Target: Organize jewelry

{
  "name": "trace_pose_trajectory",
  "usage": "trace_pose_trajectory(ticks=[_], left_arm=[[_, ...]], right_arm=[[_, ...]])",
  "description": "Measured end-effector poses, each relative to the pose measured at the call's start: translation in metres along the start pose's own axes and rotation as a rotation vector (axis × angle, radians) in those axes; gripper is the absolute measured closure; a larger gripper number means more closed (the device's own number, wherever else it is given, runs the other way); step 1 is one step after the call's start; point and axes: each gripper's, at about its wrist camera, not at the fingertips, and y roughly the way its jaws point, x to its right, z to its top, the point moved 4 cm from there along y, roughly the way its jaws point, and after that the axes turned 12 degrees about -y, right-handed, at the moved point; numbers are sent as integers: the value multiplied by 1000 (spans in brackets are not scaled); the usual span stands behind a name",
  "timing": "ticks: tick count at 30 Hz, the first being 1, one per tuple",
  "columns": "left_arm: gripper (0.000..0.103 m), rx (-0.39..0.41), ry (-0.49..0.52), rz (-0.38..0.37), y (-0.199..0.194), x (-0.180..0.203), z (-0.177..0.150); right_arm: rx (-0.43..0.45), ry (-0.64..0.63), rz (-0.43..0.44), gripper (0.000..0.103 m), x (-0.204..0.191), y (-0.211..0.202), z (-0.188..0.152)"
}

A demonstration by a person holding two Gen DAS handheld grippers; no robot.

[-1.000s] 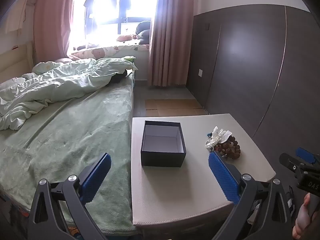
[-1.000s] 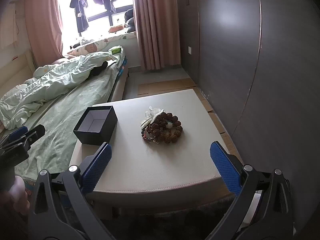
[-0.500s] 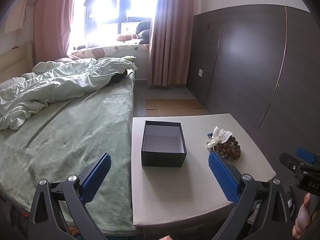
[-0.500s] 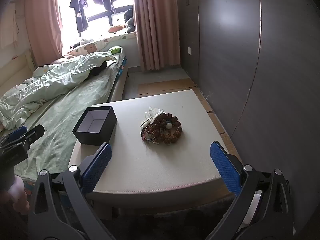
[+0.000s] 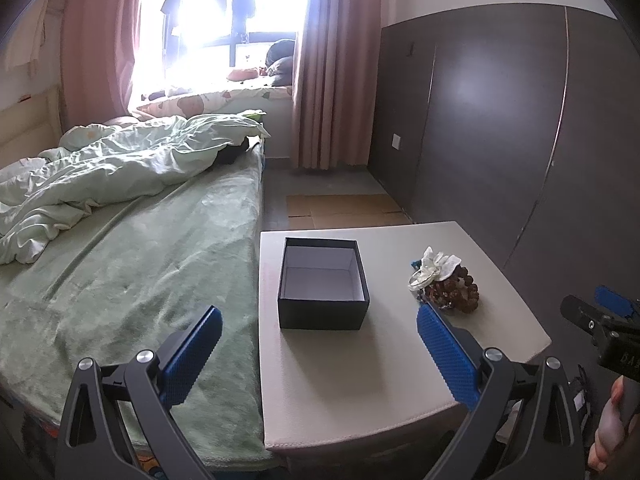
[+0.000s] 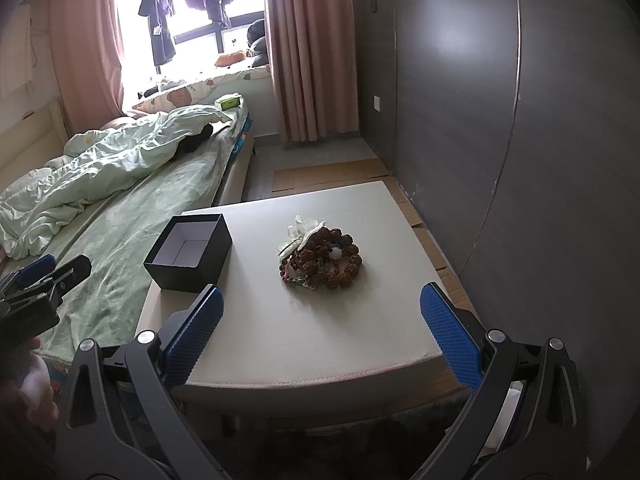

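An open black box (image 5: 322, 282) with a pale inside stands on the left part of a white table (image 5: 360, 380); the right wrist view shows it too (image 6: 189, 253). A pile of jewelry (image 6: 322, 254), brown bead bracelets with a white piece and thin chains, lies at the table's middle right, also seen in the left wrist view (image 5: 444, 281). My left gripper (image 5: 318, 354) is open and empty, held before the table's front edge, short of the box. My right gripper (image 6: 320, 336) is open and empty, short of the pile.
A bed (image 5: 120, 264) with a green cover and a rumpled quilt runs along the table's left side. A dark wardrobe wall (image 6: 520, 140) stands close on the right. Cardboard sheets (image 5: 344, 210) lie on the floor beyond the table.
The right gripper has crept slightly toward the table. The left gripper has barely moved.
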Motion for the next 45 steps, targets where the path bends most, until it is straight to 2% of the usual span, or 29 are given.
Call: trace_pose_trajectory(ticks=[45], left_arm=[[8,5,1,2,-2,1,1]], right_arm=[[18,19,-11,5,12,-4,0]])
